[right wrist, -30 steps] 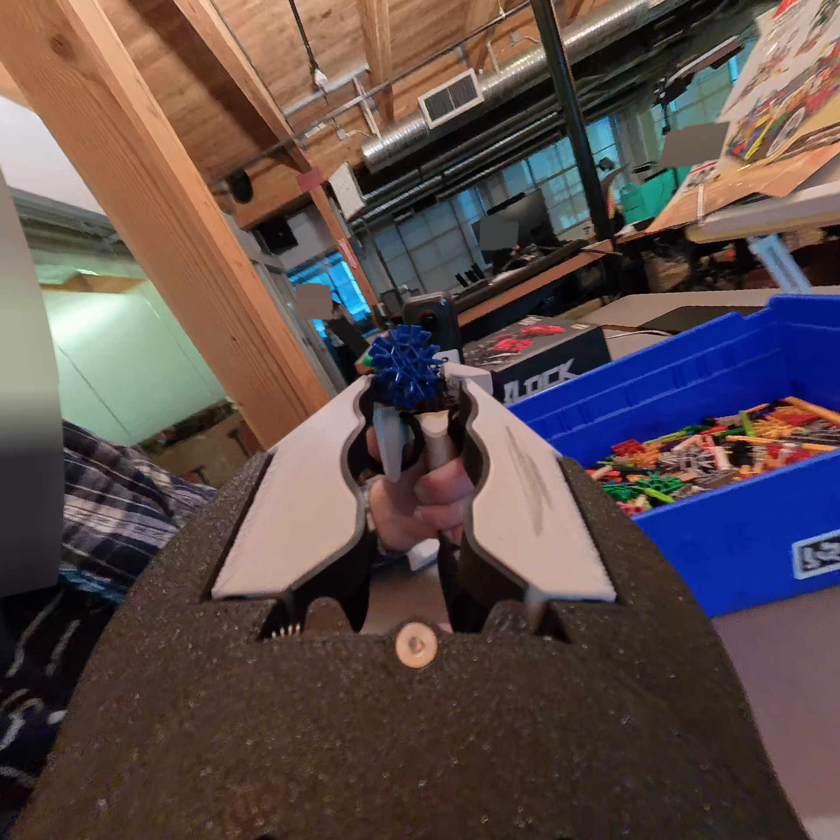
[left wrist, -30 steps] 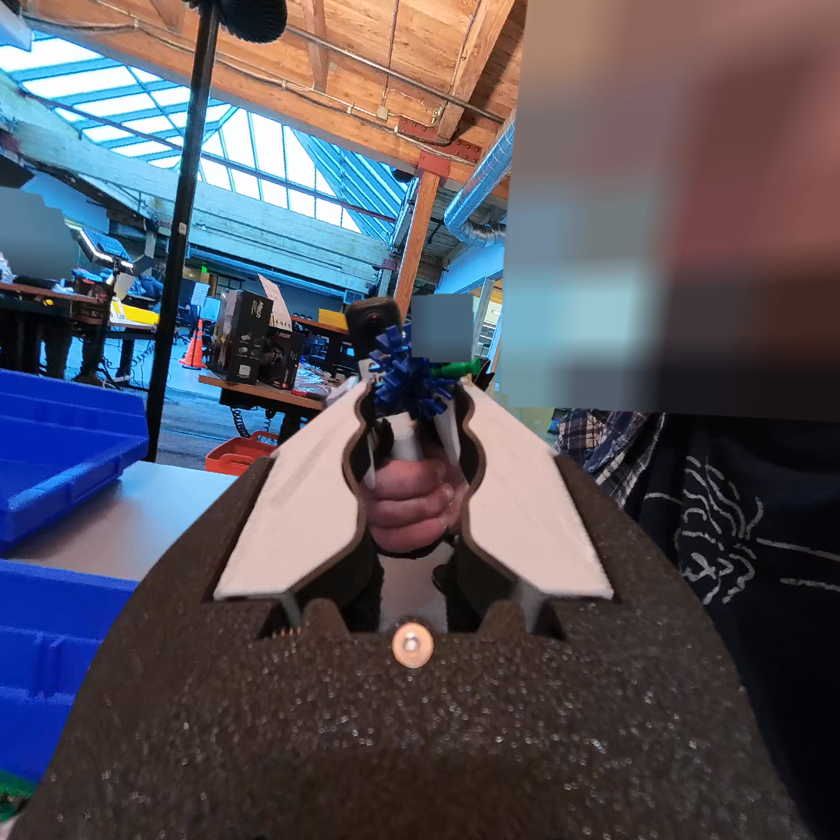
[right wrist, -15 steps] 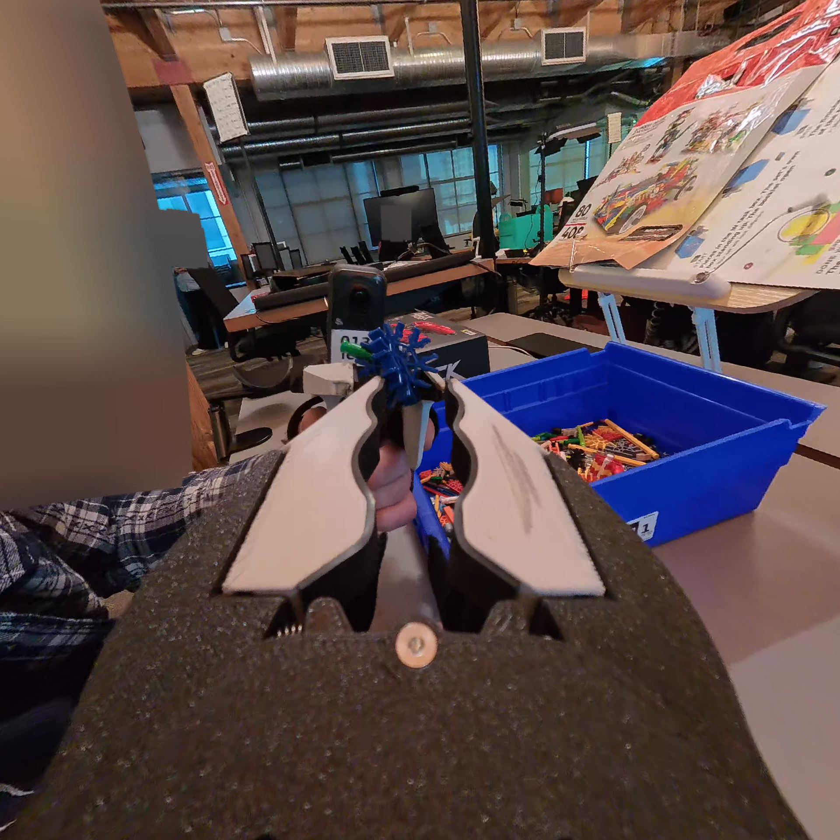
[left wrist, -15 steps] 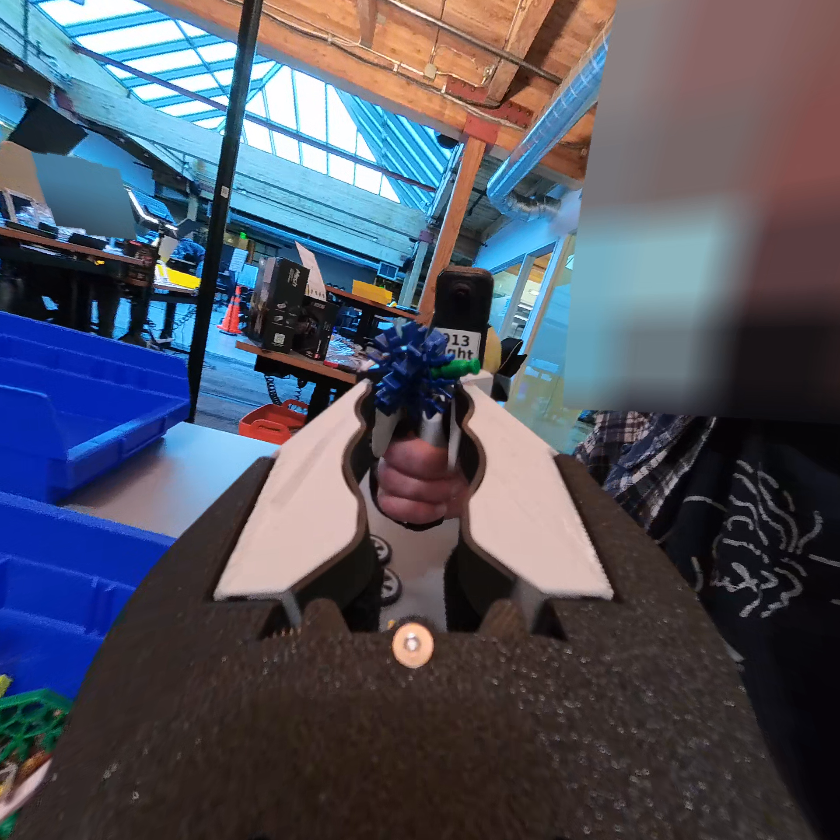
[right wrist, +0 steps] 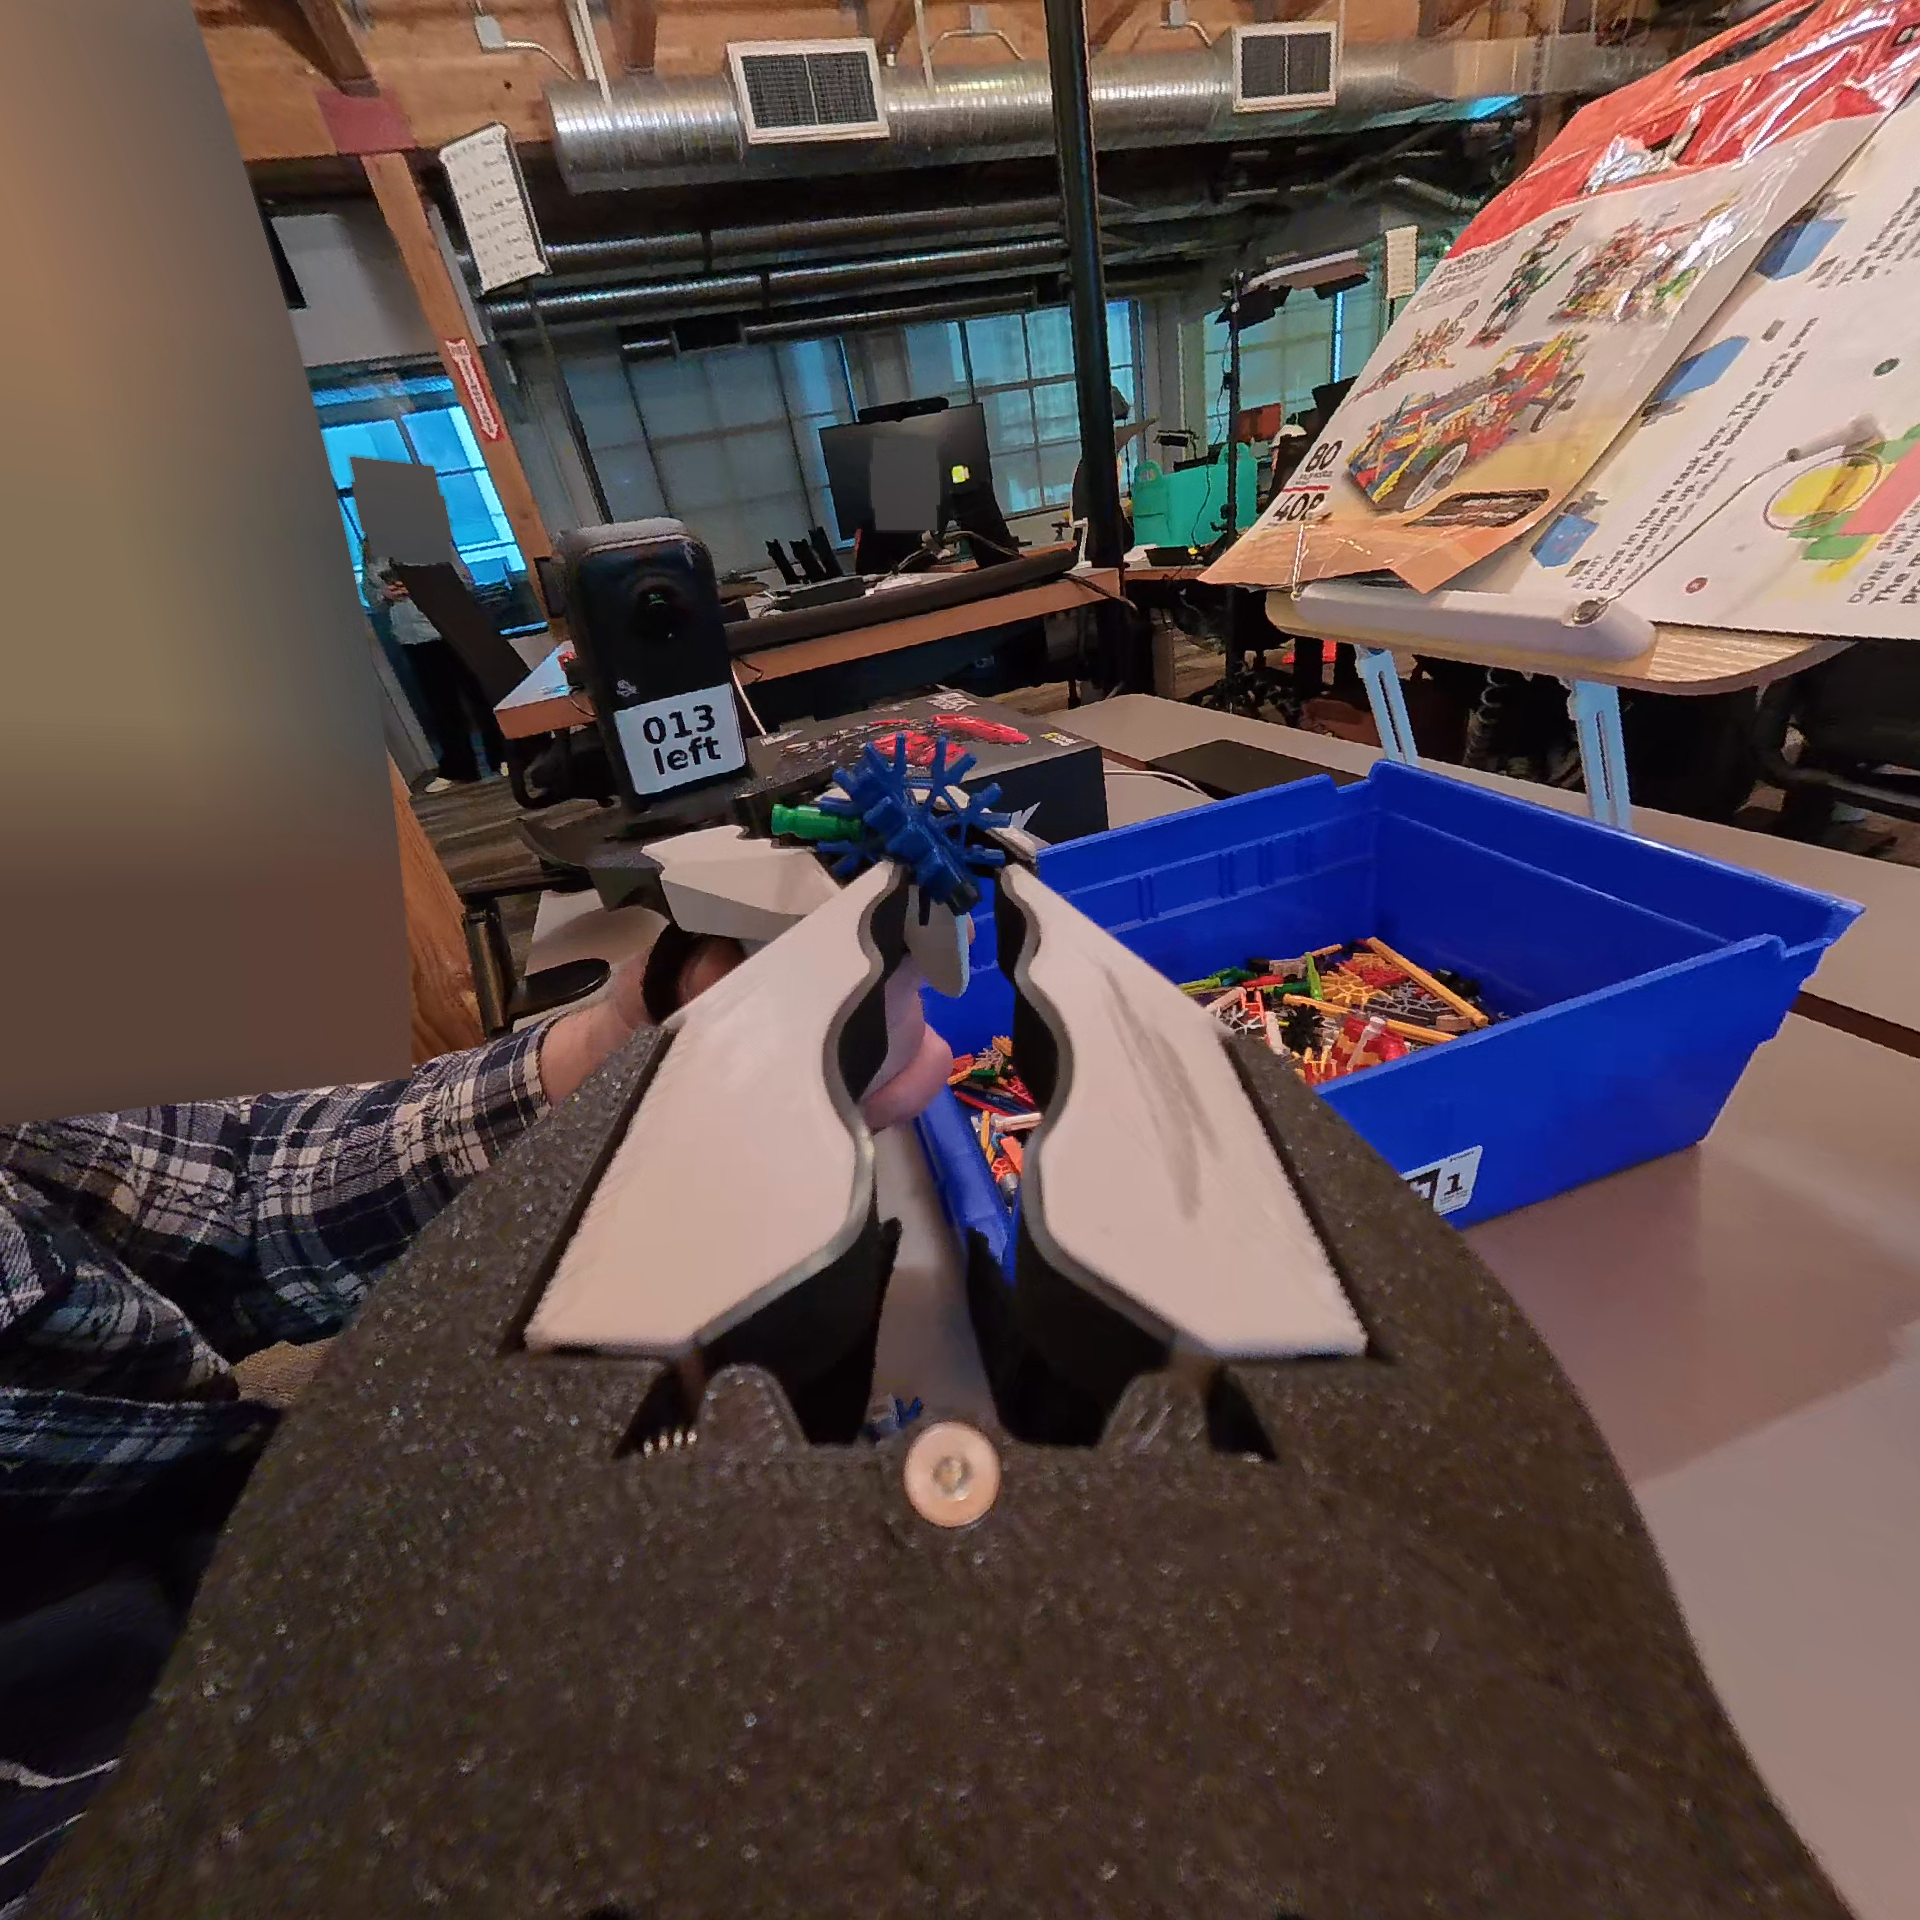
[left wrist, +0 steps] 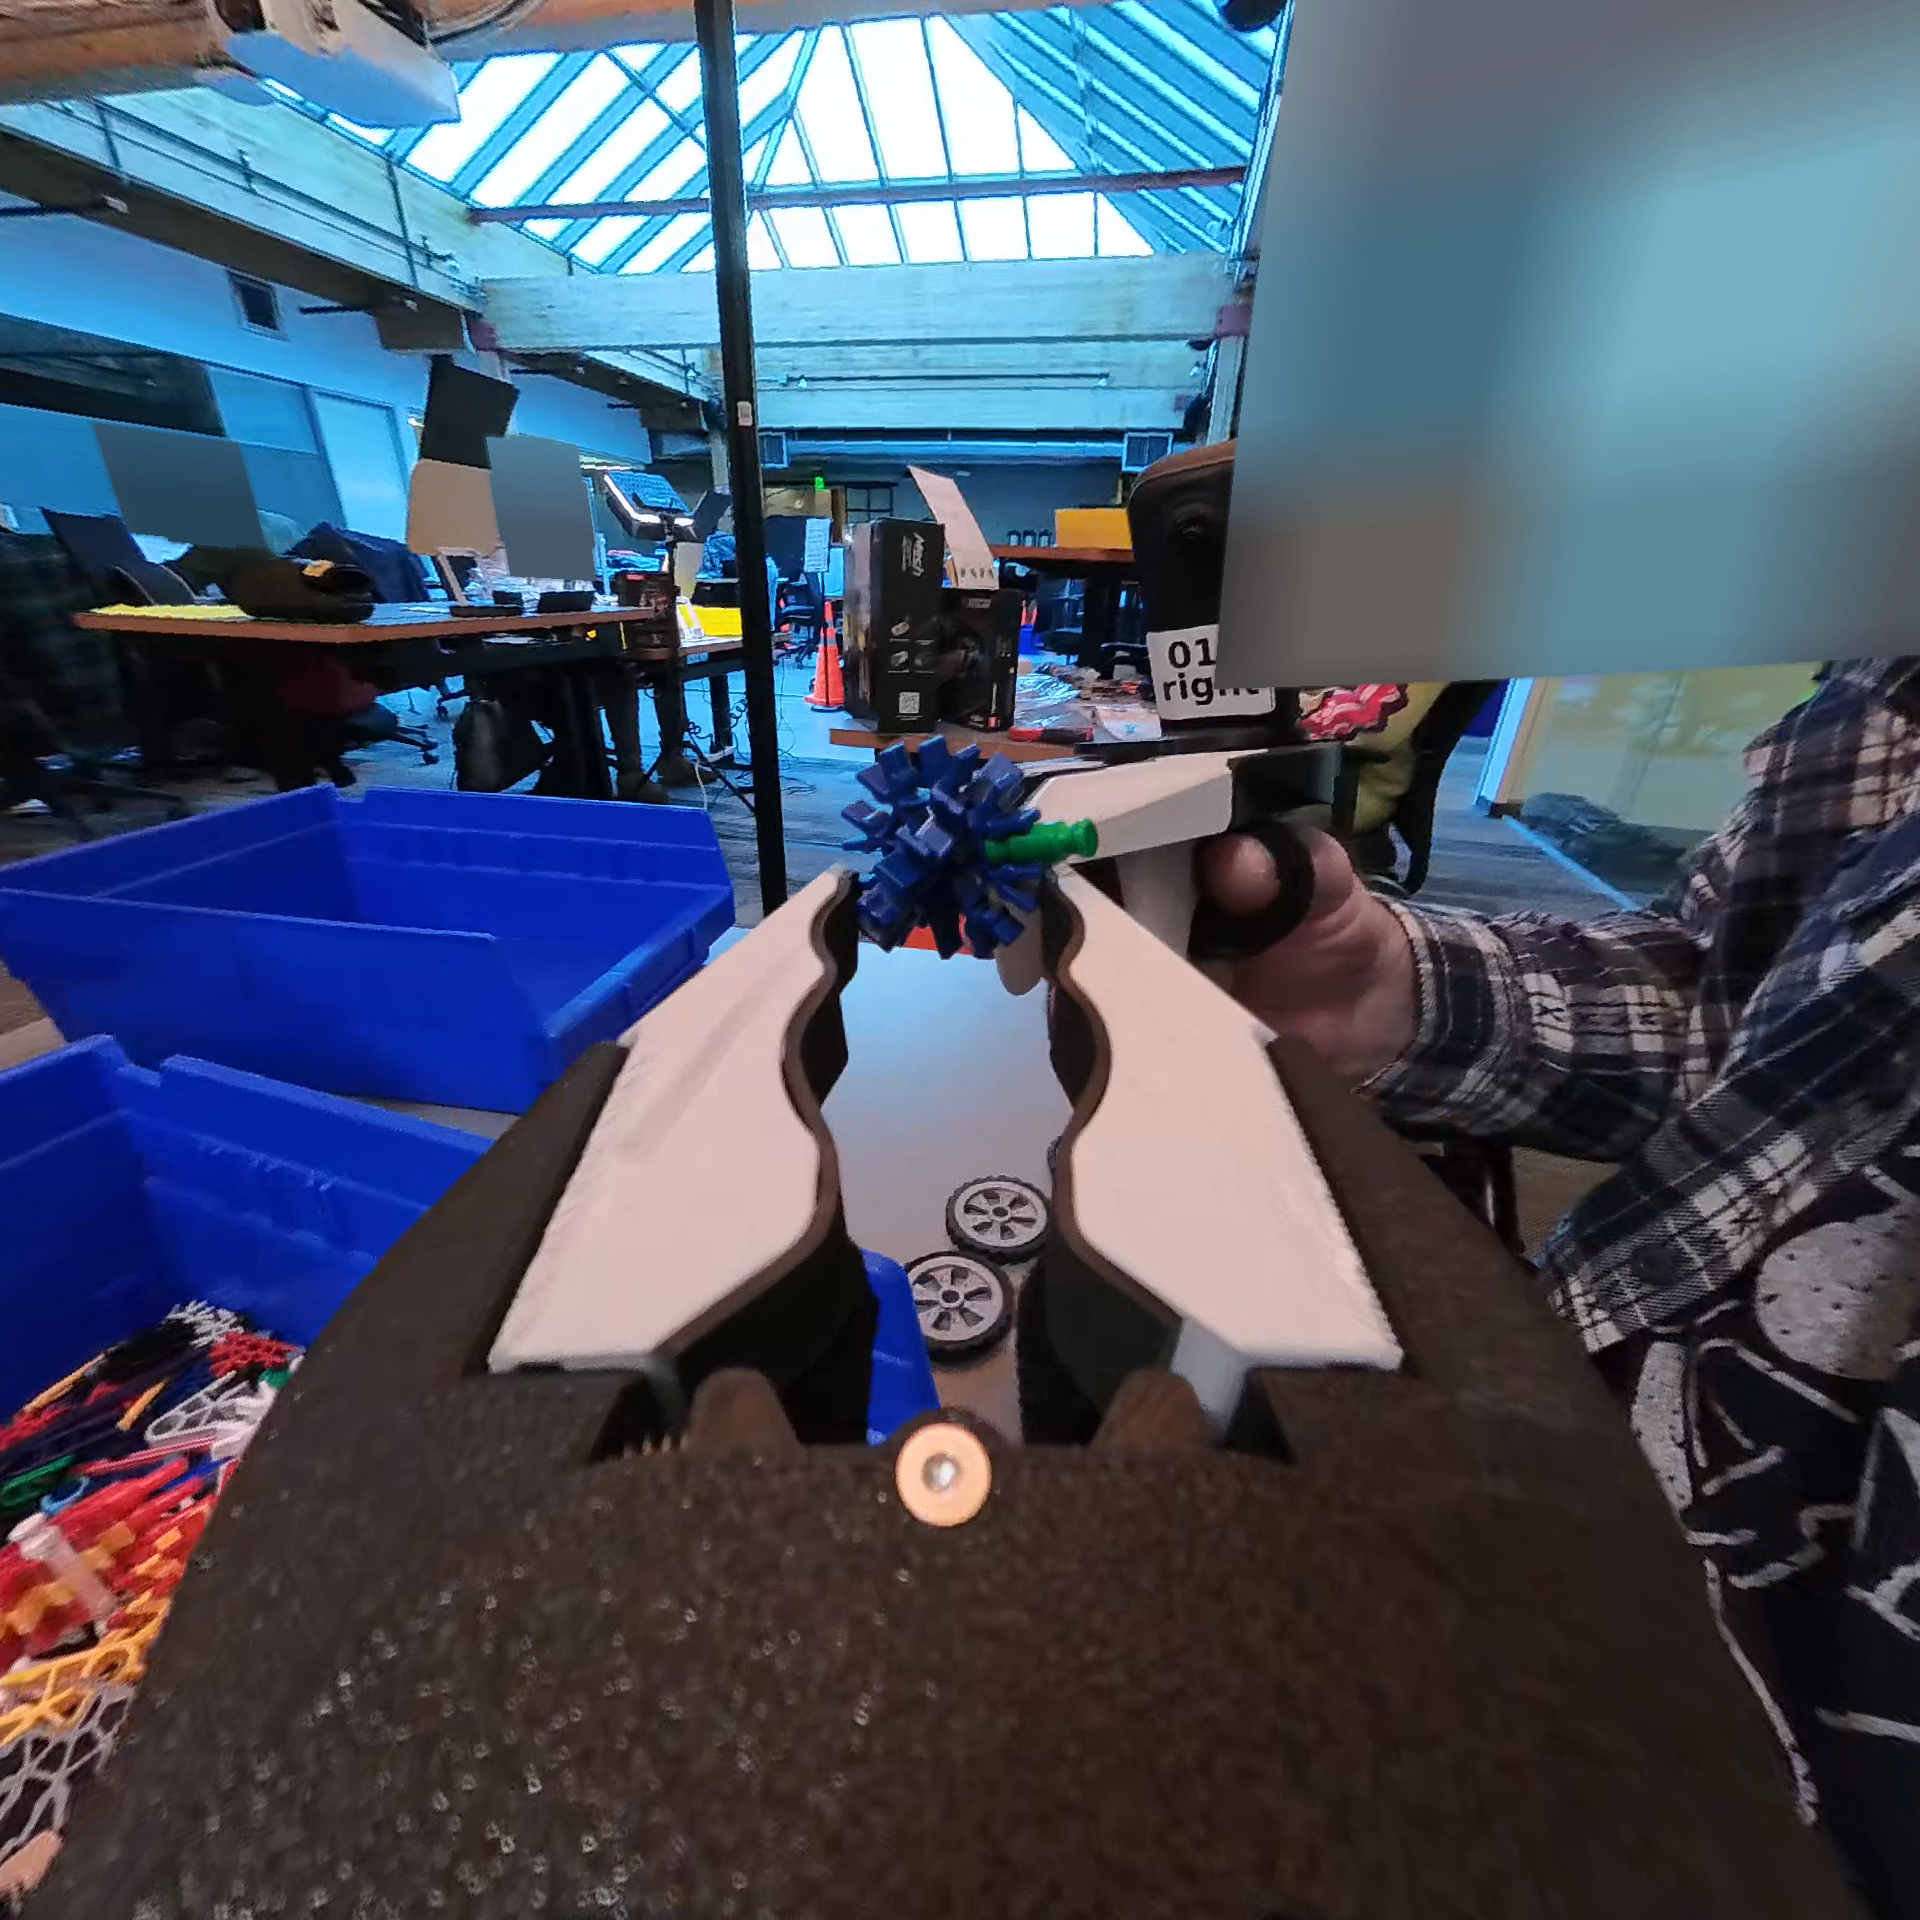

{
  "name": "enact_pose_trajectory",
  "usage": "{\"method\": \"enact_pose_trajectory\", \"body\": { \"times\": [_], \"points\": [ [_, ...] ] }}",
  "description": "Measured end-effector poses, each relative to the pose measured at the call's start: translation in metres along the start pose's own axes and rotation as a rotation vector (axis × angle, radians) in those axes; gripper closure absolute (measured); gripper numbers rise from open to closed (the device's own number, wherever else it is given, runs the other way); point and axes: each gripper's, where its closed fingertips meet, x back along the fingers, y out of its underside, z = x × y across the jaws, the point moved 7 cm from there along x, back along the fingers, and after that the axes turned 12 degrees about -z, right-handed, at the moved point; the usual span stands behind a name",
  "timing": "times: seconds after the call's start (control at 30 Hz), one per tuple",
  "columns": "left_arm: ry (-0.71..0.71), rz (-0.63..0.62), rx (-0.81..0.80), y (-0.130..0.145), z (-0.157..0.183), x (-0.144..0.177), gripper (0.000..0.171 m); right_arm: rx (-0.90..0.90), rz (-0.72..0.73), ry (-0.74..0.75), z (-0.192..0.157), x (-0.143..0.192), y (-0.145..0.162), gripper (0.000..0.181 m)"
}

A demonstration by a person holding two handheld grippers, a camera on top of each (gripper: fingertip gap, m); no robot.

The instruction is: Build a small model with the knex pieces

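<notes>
A blue snowflake-shaped connector cluster (left wrist: 940, 862) with a short green rod (left wrist: 1039, 840) sticking out of it is held in the air. My left gripper (left wrist: 948, 896) is shut on the cluster at its fingertips. My right gripper (left wrist: 1039, 883) reaches in from the right, held by a hand (left wrist: 1309, 956), and its white fingers (left wrist: 1143, 810) close on the same cluster. In the right wrist view the cluster (right wrist: 914, 821) sits at my right gripper's (right wrist: 945, 885) tips. There the green rod (right wrist: 816, 826) points left over the left gripper's fingers (right wrist: 727, 883).
A blue bin (left wrist: 156, 1195) of mixed colourful pieces is at lower left, with a second blue bin (left wrist: 364, 935) behind it. Two grey wheels (left wrist: 997, 1216) lie on the table below. The right wrist view shows the filled bin (right wrist: 1558, 1070), an instruction sheet on a stand (right wrist: 1610, 416) and a black pole (right wrist: 1081, 364).
Both grippers have tilted down and turned, so they now meet at an angle instead of head-on. The blue cluster stays between their tips. The bins, table and wheels have come into view.
</notes>
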Motion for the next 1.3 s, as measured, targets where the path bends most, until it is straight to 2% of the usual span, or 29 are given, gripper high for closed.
{"method": "enact_pose_trajectory", "body": {
  "times": [0.27, 0.53, 0.63, 0.7, 0.9, 1.17, 1.3],
  "points": [
    [0.007, -0.004, 0.003, 0.001, 0.000, -0.001, 0.139, 0.004, -0.004, -0.006, 0.000, 0.000, 0.001, 0.167],
    [0.067, -0.012, 0.077, 0.004, -0.002, -0.003, 0.139, 0.027, -0.015, -0.007, -0.001, 0.000, 0.002, 0.171],
    [0.113, -0.033, 0.122, 0.007, 0.000, -0.007, 0.139, 0.026, -0.019, -0.032, -0.003, -0.001, 0.002, 0.161],
    [0.142, -0.023, 0.142, 0.007, 0.001, -0.007, 0.139, 0.027, -0.018, -0.025, -0.003, -0.001, 0.002, 0.169],
    [0.145, -0.041, 0.159, 0.010, -0.001, -0.009, 0.140, 0.027, -0.035, -0.012, 0.000, -0.001, 0.004, 0.174],
    [0.018, -0.074, 0.040, 0.012, 0.000, -0.014, 0.142, -0.128, 0.017, -0.087, 0.006, 0.001, 0.003, 0.176],
    [-0.187, -0.104, -0.099, 0.011, -0.004, -0.012, 0.119, -0.186, 0.019, -0.073, 0.012, 0.001, 0.006, 0.177]
  ]
}}
